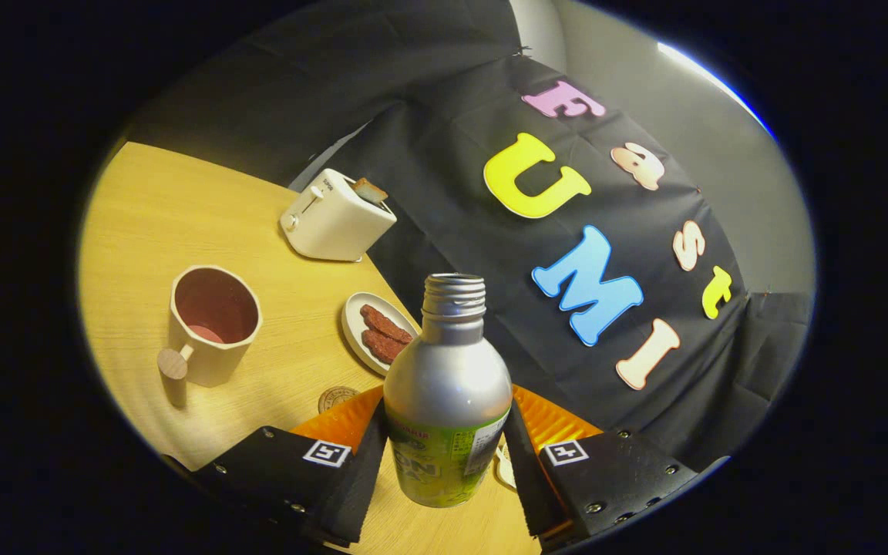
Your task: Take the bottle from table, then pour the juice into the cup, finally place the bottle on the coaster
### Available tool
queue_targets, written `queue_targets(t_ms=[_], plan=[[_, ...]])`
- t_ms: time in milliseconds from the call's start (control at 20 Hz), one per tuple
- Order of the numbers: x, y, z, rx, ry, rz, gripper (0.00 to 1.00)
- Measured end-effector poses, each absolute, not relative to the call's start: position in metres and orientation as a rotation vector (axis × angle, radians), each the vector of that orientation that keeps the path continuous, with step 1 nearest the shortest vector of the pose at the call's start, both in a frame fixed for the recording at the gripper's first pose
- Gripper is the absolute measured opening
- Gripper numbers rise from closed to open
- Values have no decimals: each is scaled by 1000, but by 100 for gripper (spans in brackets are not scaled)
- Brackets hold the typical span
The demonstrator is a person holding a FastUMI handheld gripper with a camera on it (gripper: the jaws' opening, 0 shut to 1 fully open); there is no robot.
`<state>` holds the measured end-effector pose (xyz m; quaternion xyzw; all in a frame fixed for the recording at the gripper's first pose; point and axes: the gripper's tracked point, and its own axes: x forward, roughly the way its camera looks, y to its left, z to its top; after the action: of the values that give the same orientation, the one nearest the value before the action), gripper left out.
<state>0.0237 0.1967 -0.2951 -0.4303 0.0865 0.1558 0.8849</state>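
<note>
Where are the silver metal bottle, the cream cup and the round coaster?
Silver metal bottle [448, 378]: gripper view, bare shoulder, between the fingers.
Cream cup [213, 362]: gripper view, outer wall.
Round brown coaster [334, 398]: gripper view, visible top edge.

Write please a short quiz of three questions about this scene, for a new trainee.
1. True or false: the bottle has its cap off.
2. What lies on the small plate? A) bread B) reddish-brown strips C) fruit
3. Fill in: the claw is shut on the ____.

Key
1. True: the threaded neck is open.
2. B. The bread is in the toaster, beyond the cup.
3. Bottle: both fingers press its sides, and the whole view is tilted.
</note>
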Motion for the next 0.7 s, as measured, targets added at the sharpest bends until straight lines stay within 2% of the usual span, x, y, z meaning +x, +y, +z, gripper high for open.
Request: queue_targets(t_ms=[700], plan=[[22,214,-314,-1242,151,419,76]])
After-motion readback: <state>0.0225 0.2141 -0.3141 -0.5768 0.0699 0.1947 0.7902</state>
